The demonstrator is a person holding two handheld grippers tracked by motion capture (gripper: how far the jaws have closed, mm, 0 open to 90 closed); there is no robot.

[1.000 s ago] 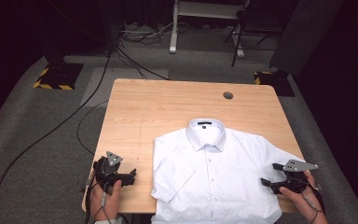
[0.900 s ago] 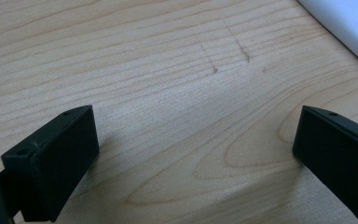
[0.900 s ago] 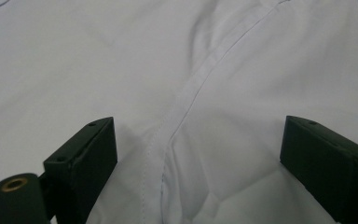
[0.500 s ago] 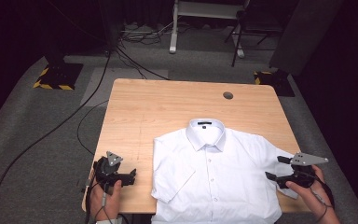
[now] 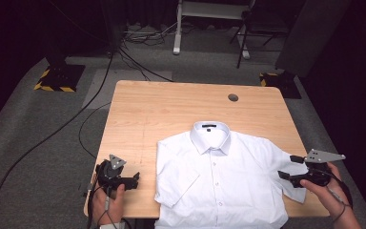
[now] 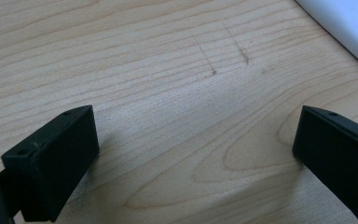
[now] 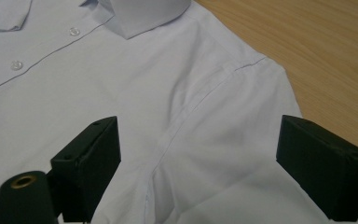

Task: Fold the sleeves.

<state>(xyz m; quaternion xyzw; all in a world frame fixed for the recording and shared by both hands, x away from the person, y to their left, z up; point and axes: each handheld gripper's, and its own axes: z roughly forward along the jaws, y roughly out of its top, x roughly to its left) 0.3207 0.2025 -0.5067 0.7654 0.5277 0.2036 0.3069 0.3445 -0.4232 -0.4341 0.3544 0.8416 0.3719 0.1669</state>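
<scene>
Shirt (image 5: 221, 179) laid flat, buttoned front up, on the near right part of the wooden table (image 5: 171, 109); collar points away from the person, hem hangs at the near edge.

Right gripper (image 5: 286, 168) hovers over the right sleeve (image 7: 242, 154), jaws spread wide, nothing pinched; its own view looks down the sleeve seam toward the collar (image 7: 144, 14). Left gripper (image 5: 136, 179) sits low over bare wood just beside the shirt's left edge, jaws also spread and empty. Judged step: approach for a first grab, likely to start folding. Next move calls for lowering the right jaws onto the sleeve cloth and closing on a single layer.
</scene>
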